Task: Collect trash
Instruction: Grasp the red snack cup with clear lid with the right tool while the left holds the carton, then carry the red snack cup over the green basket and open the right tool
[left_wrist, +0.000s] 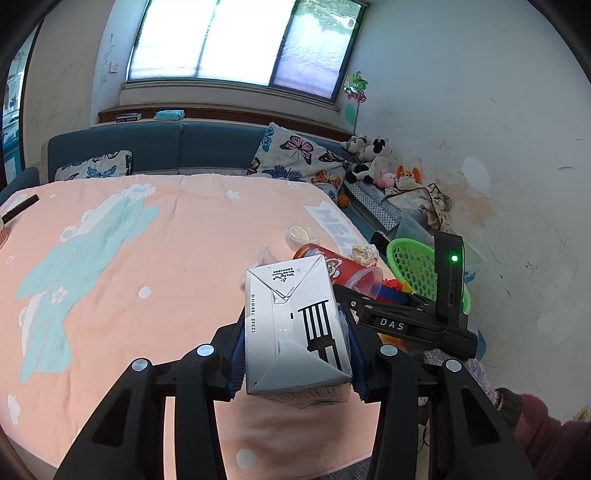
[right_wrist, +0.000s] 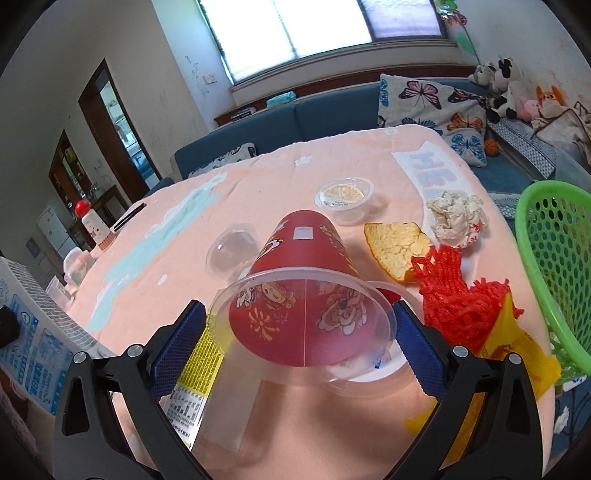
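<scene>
The left gripper (left_wrist: 295, 354) is clamped on a white drink carton (left_wrist: 295, 325), its blue pads pressing the carton's two sides at the lower middle of the left wrist view, the carton held clear above the pink tablecloth (left_wrist: 147, 258). I'd say it is carried this way because it is headed for the green mesh basket (left_wrist: 413, 266) at the right of that frame, which sits at the table's edge as the place for rubbish.

The right gripper (right_wrist: 299, 332) stands with its jaws spread wide, one on each side of the clear rim of a red printed plastic cup (right_wrist: 306, 288) lying on its side in the centre of the right wrist view. The pads do not look to press the rim yet, so the cup is straddled, not gripped; the wide spread suits the cup's broad mouth.

More trash waits on the cloth: an orange peel (right_wrist: 395, 247) and a crumpled tissue (right_wrist: 458, 214) to the right of centre, a red net bag (right_wrist: 458, 295) at lower right beside the basket (right_wrist: 554, 258), a small lidded tub (right_wrist: 343, 195) above centre, and a clear dome lid (right_wrist: 231, 247) left of the cup.
</scene>
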